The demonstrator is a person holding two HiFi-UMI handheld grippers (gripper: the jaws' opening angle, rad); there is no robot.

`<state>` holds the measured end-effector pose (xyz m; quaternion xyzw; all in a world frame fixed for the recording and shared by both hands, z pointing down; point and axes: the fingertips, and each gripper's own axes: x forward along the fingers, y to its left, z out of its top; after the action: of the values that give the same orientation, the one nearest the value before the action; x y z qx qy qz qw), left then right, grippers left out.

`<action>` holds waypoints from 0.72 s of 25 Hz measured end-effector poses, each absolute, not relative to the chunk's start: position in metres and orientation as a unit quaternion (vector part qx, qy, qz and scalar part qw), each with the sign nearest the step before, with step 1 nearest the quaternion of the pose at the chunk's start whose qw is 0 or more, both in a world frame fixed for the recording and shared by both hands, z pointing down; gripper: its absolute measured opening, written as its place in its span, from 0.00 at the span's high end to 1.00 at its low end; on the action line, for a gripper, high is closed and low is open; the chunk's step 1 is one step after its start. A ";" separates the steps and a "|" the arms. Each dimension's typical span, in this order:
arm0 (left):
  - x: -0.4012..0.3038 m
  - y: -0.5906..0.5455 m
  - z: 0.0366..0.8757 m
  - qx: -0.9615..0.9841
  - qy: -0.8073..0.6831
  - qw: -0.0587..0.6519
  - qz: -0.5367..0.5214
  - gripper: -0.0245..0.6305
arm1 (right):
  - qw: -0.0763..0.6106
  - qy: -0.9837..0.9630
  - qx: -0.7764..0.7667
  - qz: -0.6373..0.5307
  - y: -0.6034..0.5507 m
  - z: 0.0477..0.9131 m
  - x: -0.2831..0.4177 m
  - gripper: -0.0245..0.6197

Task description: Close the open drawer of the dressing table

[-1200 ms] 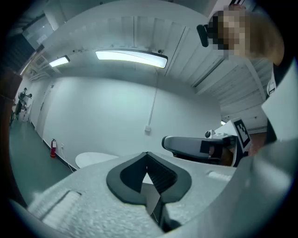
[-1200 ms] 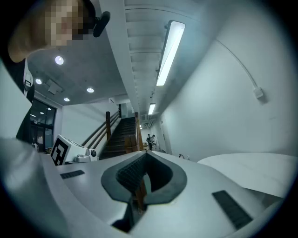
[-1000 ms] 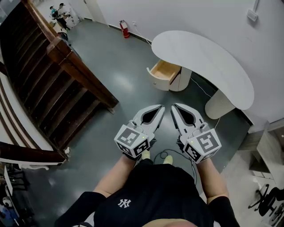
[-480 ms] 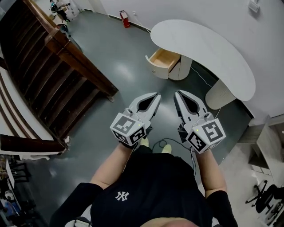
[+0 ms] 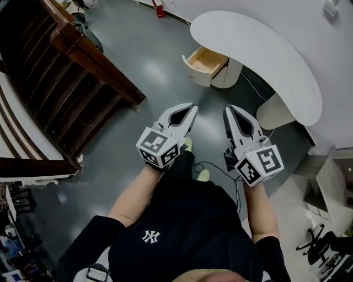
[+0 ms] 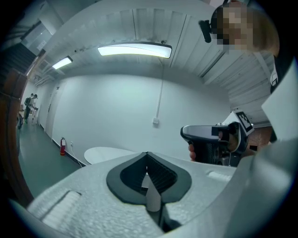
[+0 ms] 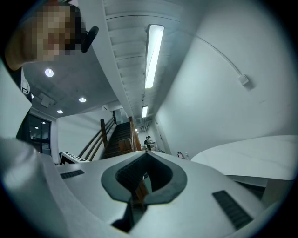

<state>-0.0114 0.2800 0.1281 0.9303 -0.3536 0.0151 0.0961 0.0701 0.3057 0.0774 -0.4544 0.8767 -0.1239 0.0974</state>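
Two grey-white hand-held grippers, each with a cube of square markers, point forward over the dark grey floor (image 5: 149, 77), well apart from the dressing table. Along the floor's left edge rises a dark brown wooden staircase (image 5: 60, 77). At the far edge, a red fire extinguisher (image 5: 158, 7) stands by the white wall. The left gripper (image 5: 192, 108) has its jaws pressed fully together, with nothing between them (image 6: 146, 154). A thin dark cable (image 5: 212, 165) loops on the floor between the two grippers. Beyond them, the drawer (image 5: 207, 58), white outside and pale wood inside, stands pulled out of the rounded white cabinet under the left end of the white kidney-shaped dressing table (image 5: 259, 49), which stands against the wall. The right gripper (image 5: 229, 109) likewise has its jaws closed tip to tip and is empty (image 7: 145, 154).
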 end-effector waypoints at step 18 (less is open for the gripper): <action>-0.053 0.053 0.238 0.927 -0.351 0.120 0.049 0.95 | 0.050 0.876 -0.454 -0.154 0.063 0.157 0.019 0.94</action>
<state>-0.0526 0.0533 0.2376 0.9274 -0.3510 0.0489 0.1197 0.0185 0.0631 0.1572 -0.4536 0.8763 -0.1544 0.0502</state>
